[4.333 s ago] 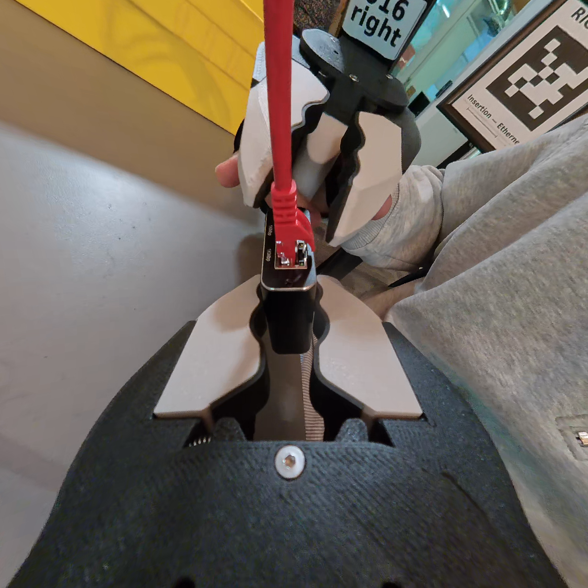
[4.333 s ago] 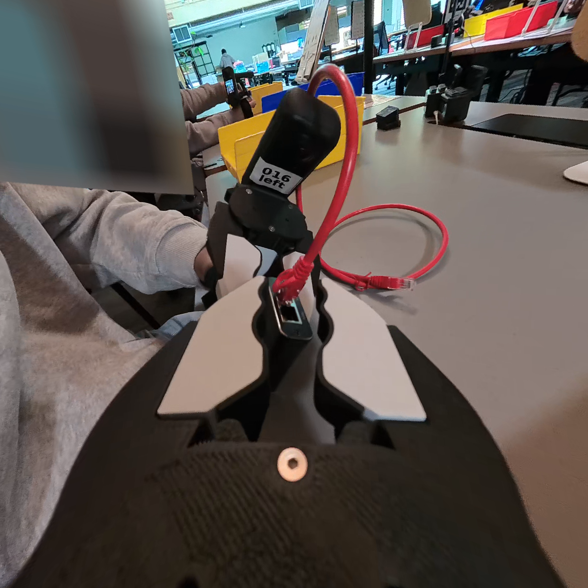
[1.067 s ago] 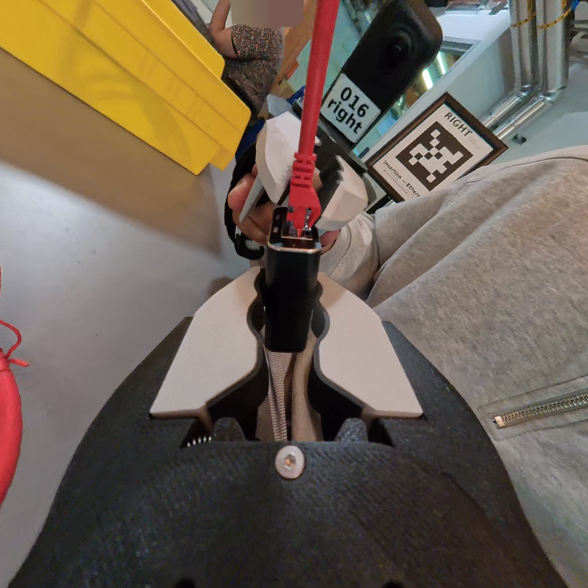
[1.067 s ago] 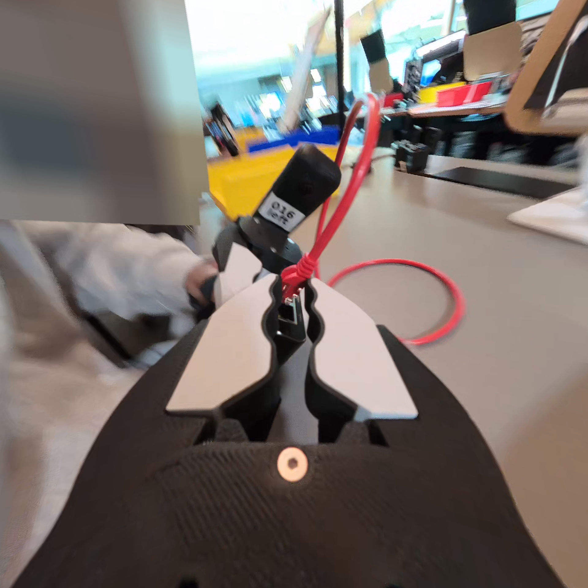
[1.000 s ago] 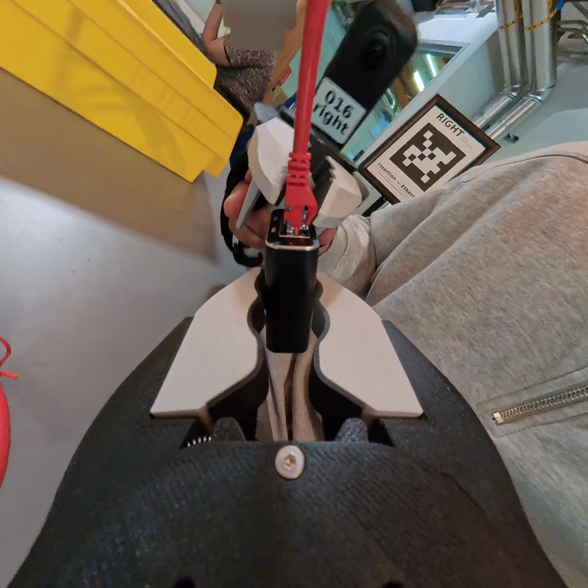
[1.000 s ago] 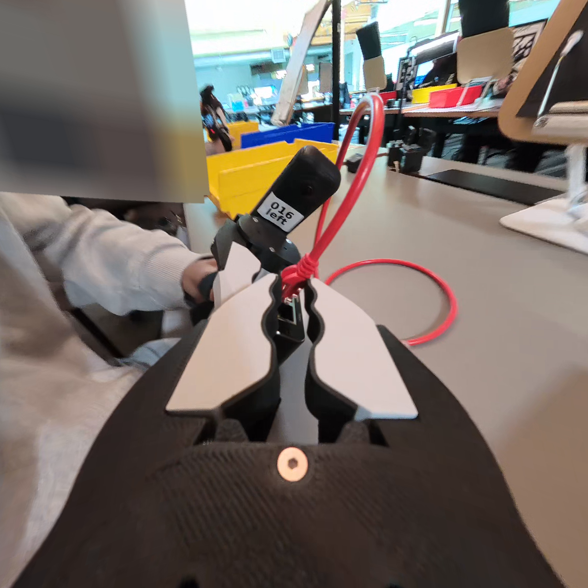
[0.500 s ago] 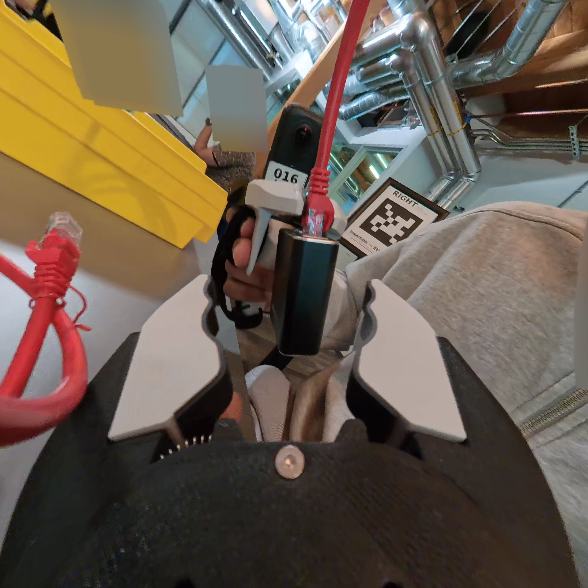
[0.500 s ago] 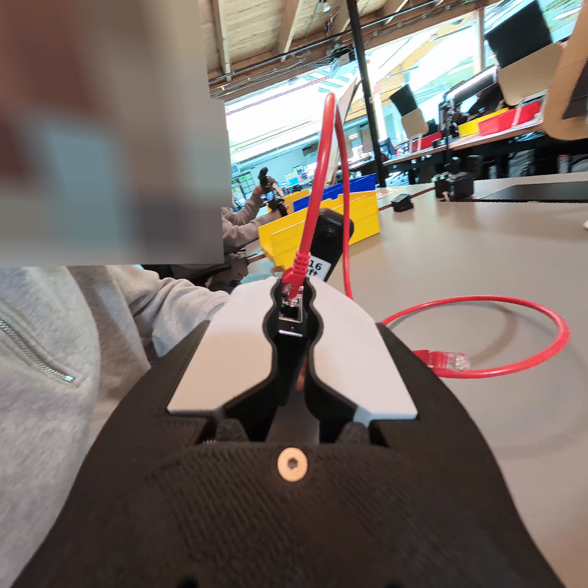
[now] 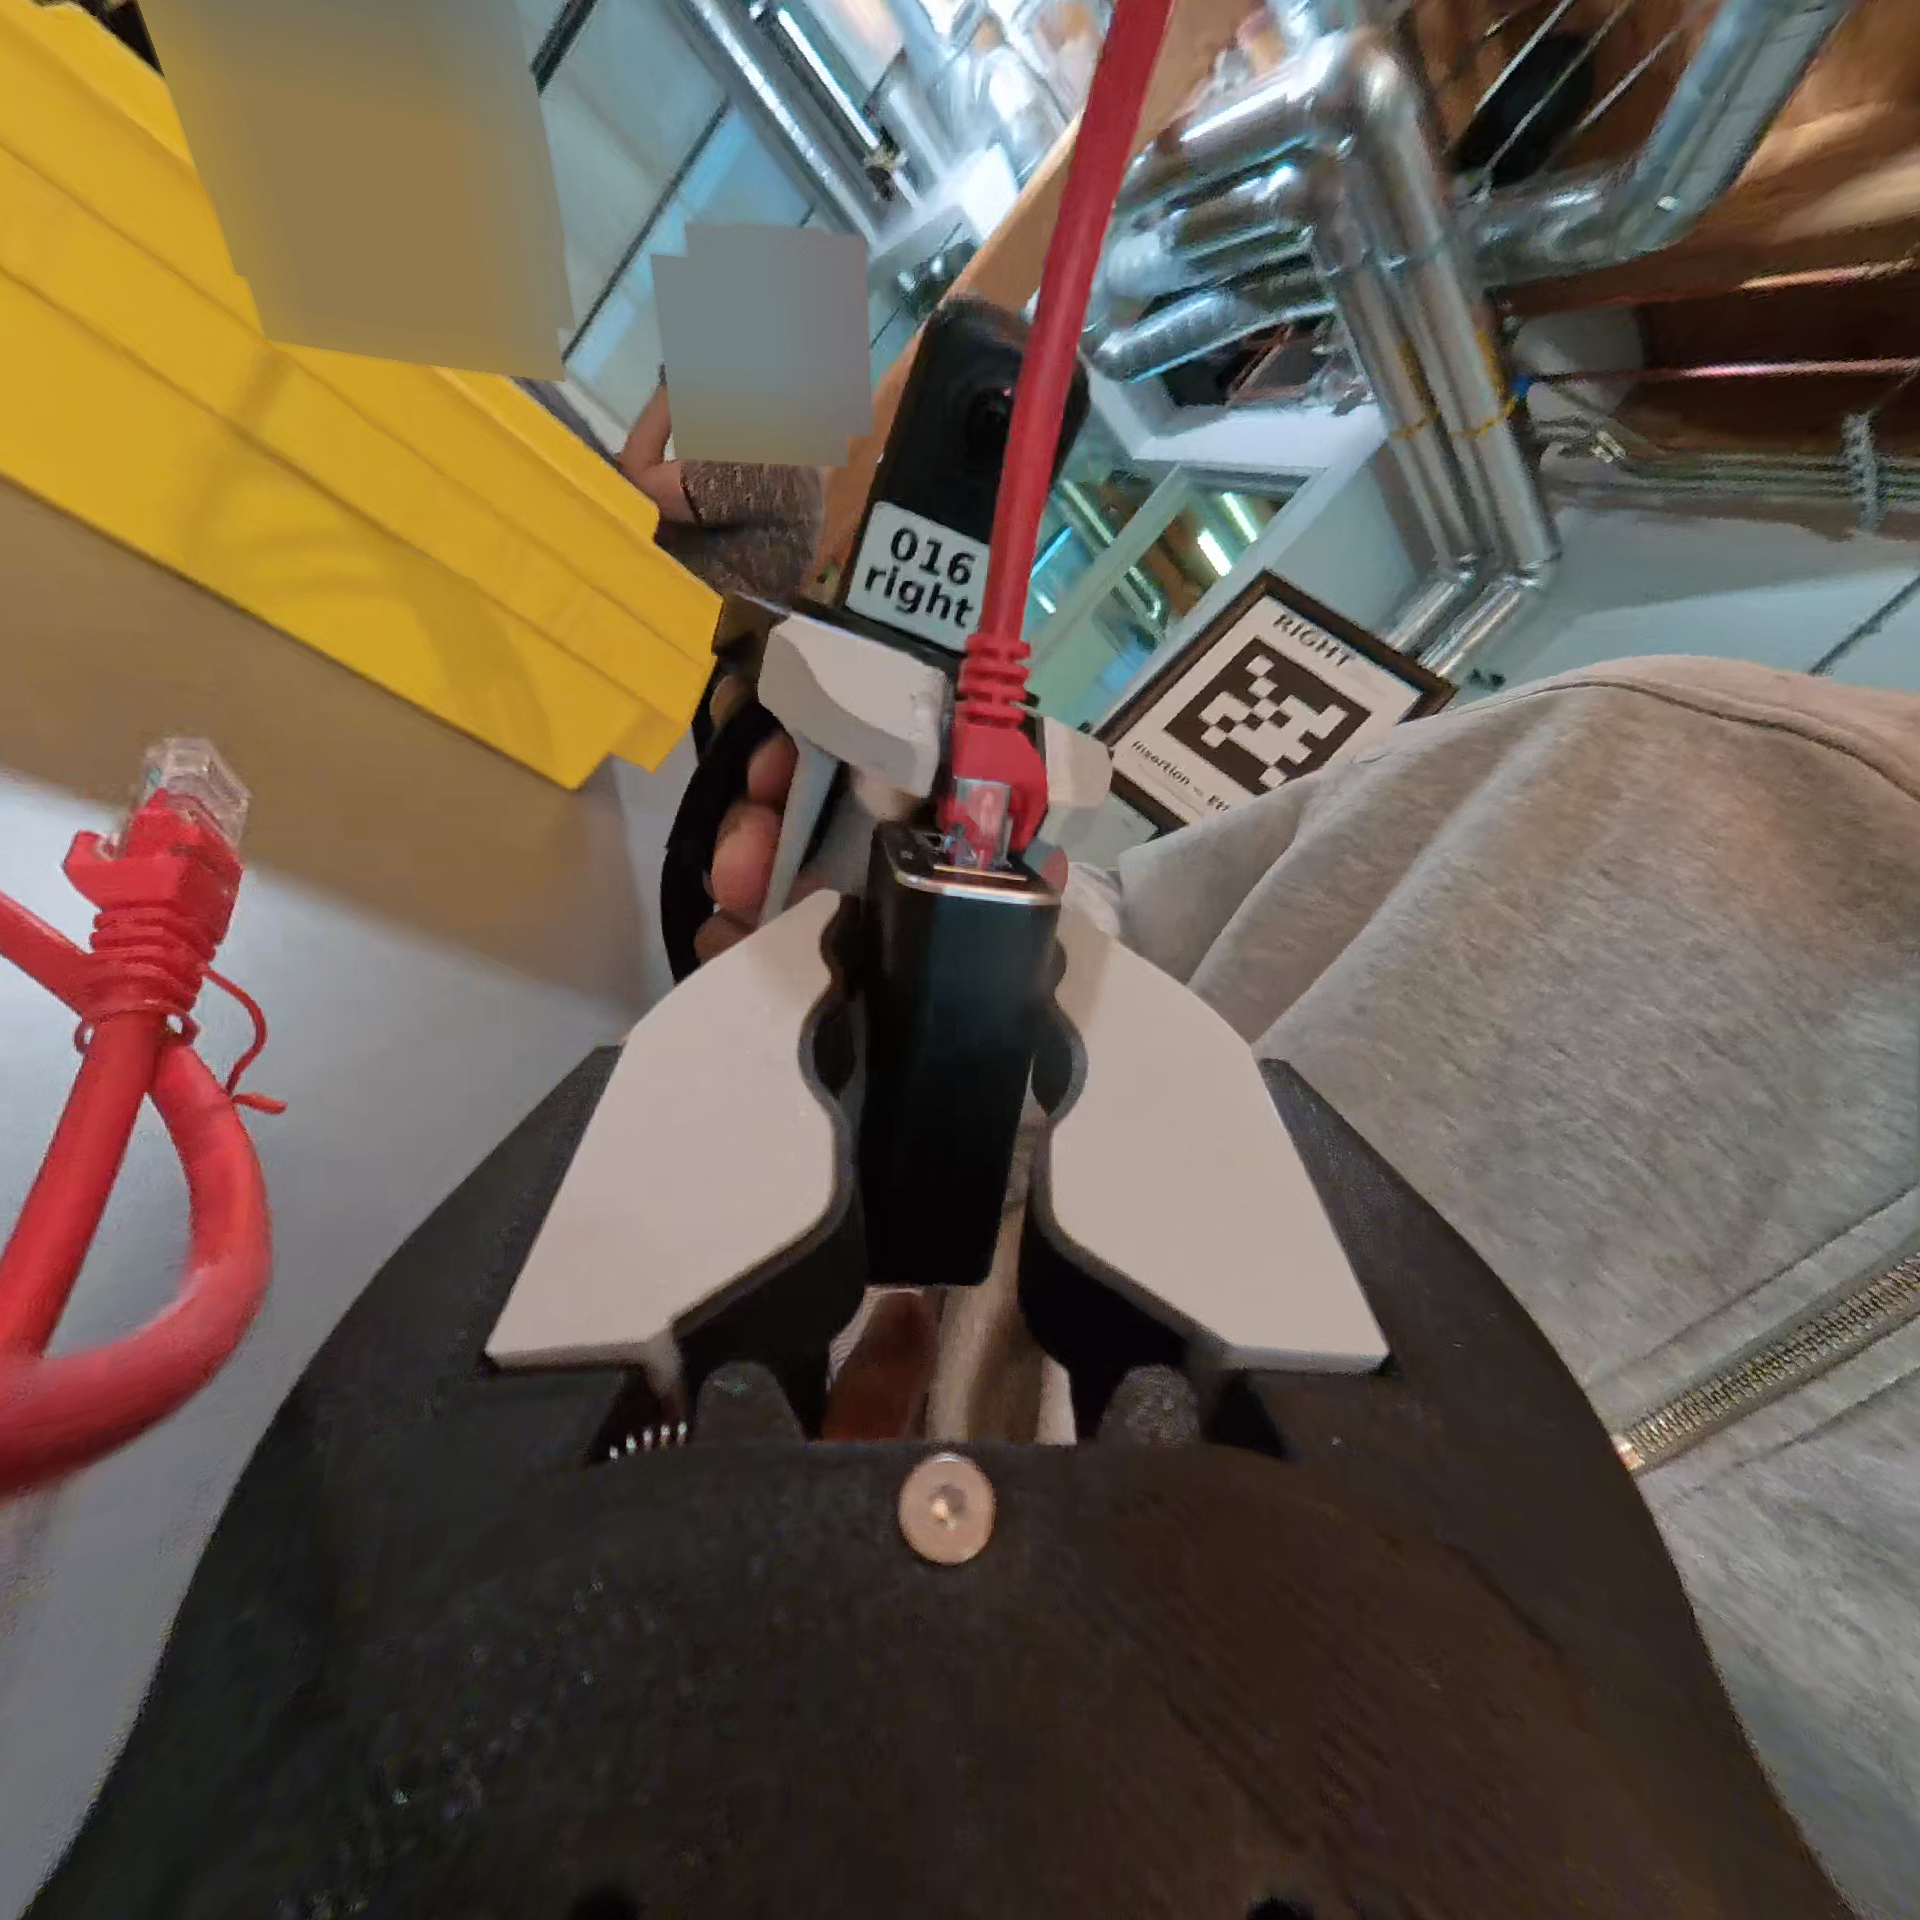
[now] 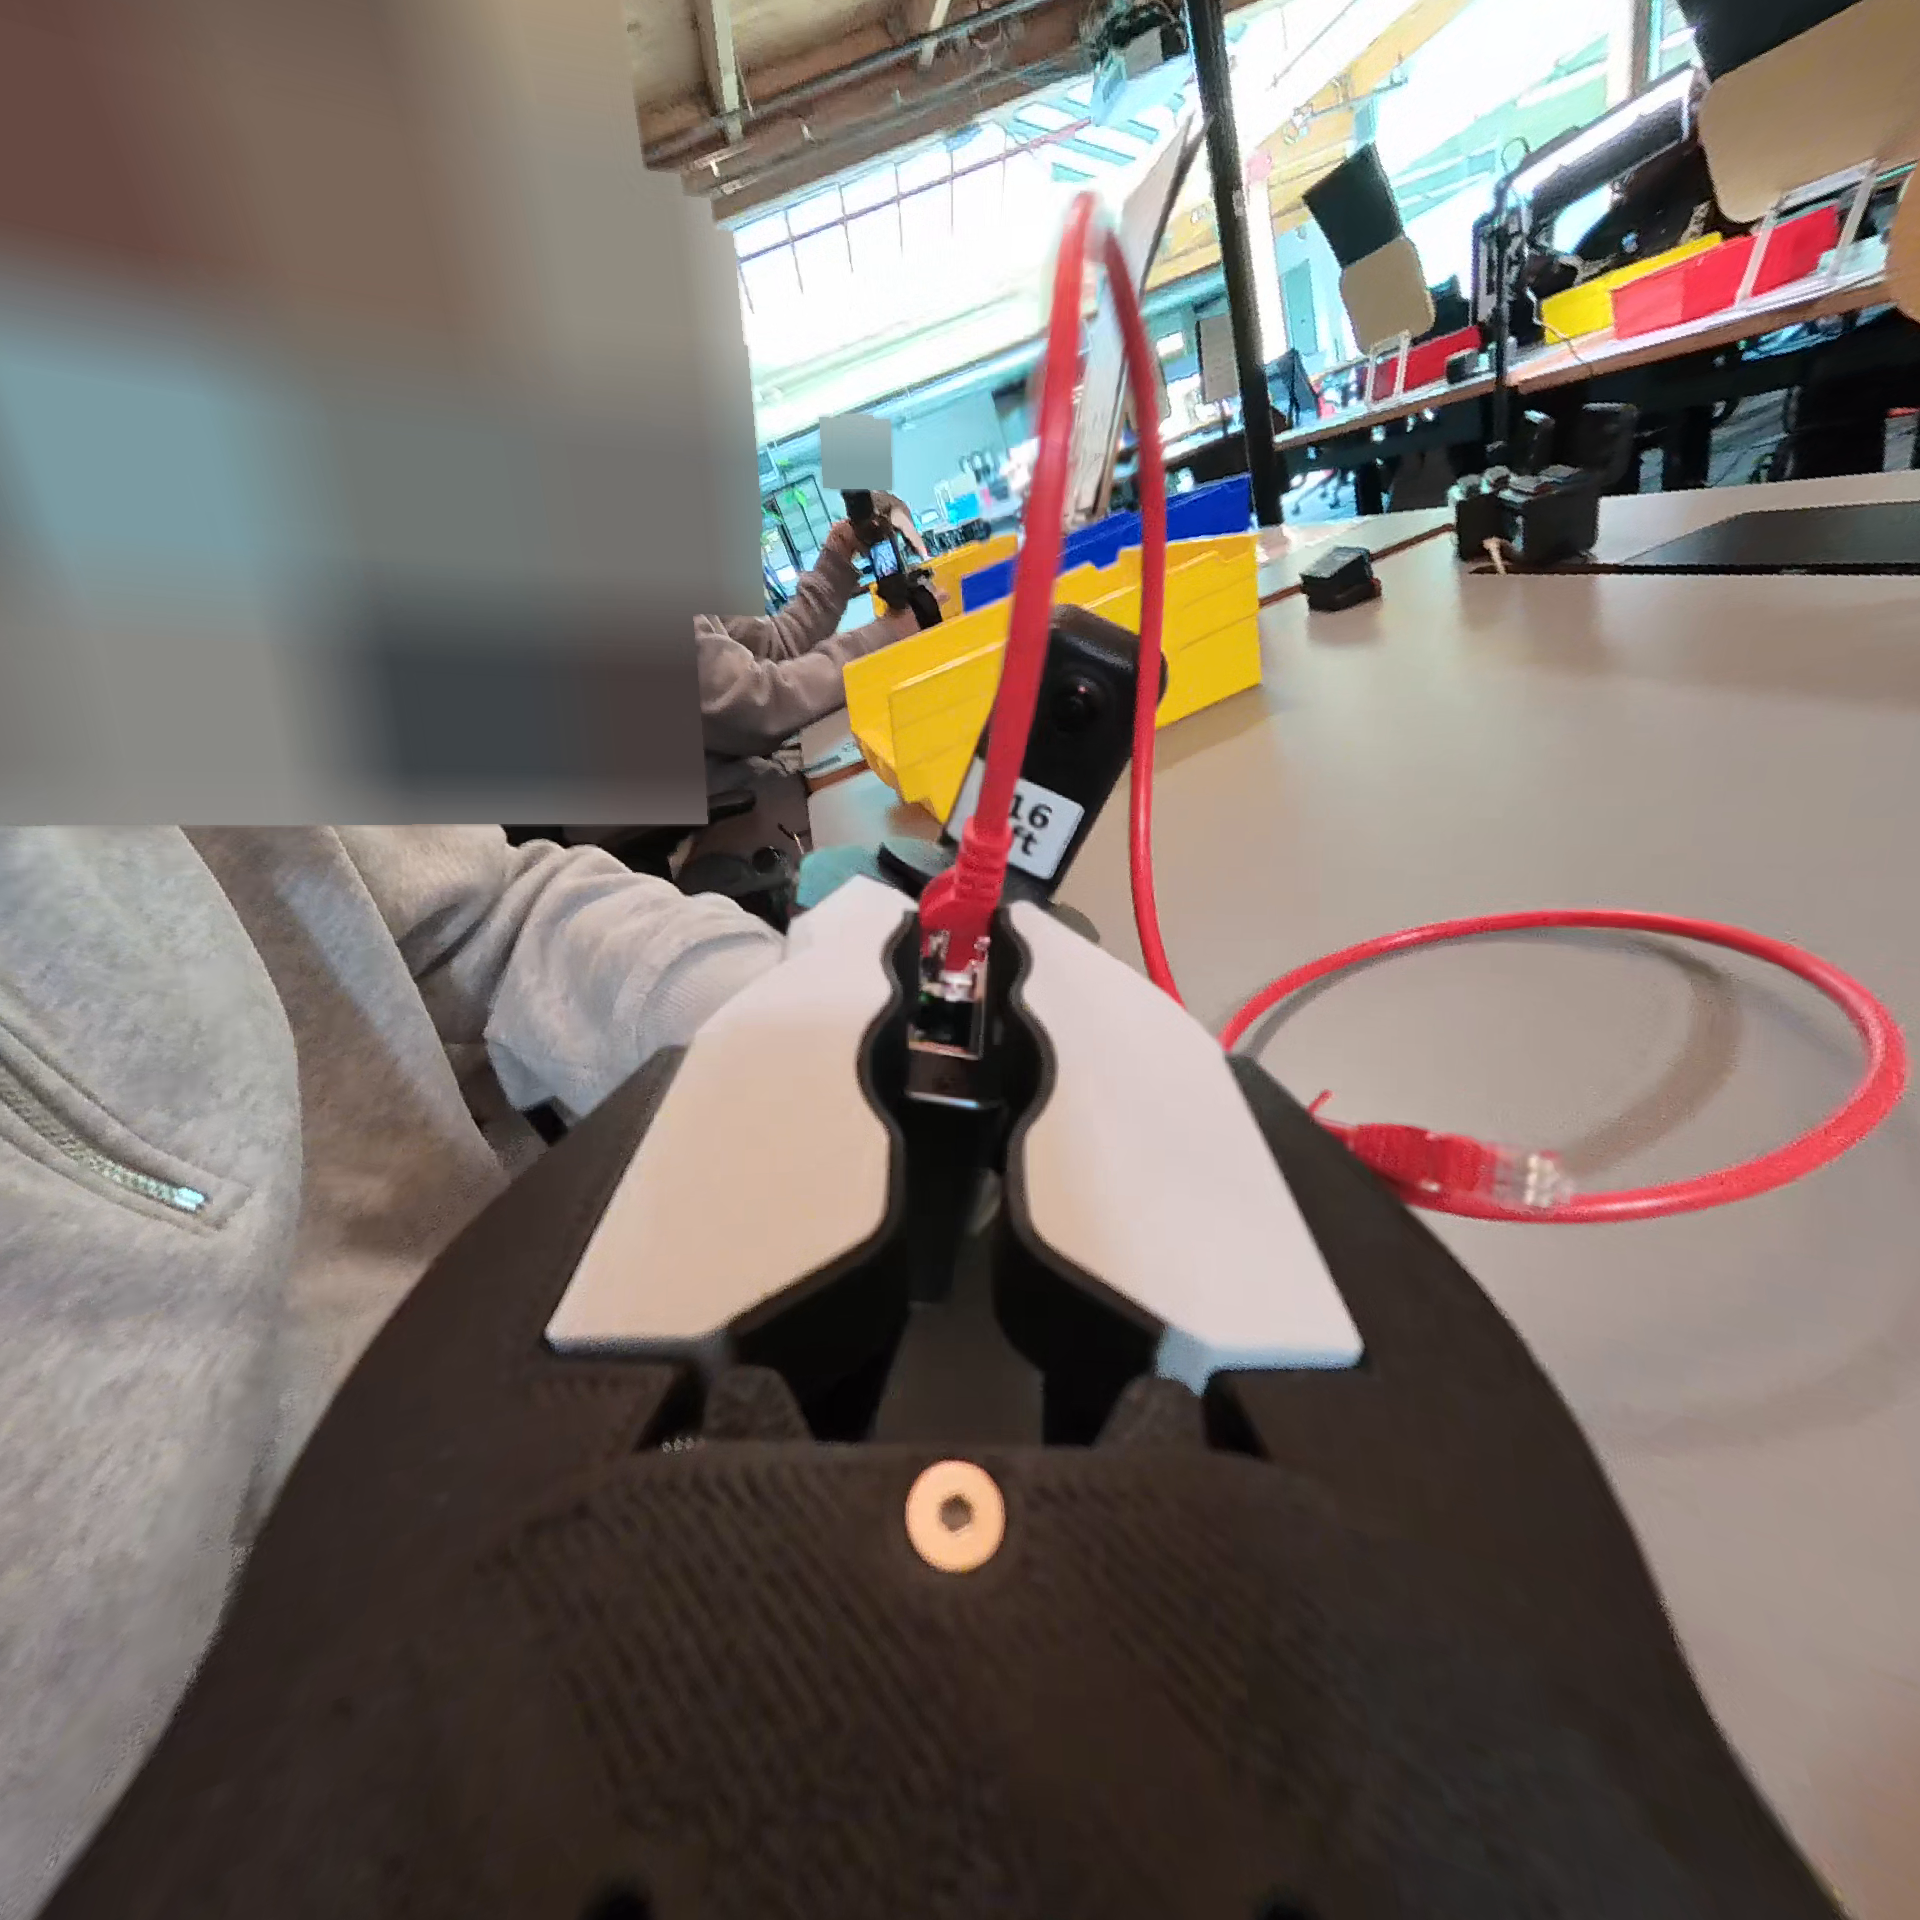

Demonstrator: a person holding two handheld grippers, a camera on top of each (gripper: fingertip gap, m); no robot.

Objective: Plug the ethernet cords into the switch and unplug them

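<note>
A small black switch (image 9: 940,1081) is held in the air between both grippers. My left gripper (image 9: 945,925) is shut on its body. My right gripper (image 10: 948,914) is shut on the same switch (image 10: 948,1039) from the opposite side; its grey fingers (image 9: 852,707) show beyond the switch in the left wrist view. A red ethernet cord (image 9: 1070,312) rises from a red plug (image 9: 987,748) seated in the switch's port. The cord arches up and loops on the table (image 10: 1849,1039). Its free plug end (image 10: 1455,1174) lies on the table and also shows in the left wrist view (image 9: 177,821).
The grey table (image 10: 1558,779) runs off to the right, with yellow bins (image 10: 1039,665) and small black devices (image 10: 1340,577) at the back. A person's grey sleeve and jacket (image 9: 1558,1039) are close beside the grippers. A framed marker sign (image 9: 1268,717) stands behind.
Half a second ago my left gripper's jaws stood open around the switch; now they are closed on it again. The right gripper kept its hold. The free plug end stays at the left.
</note>
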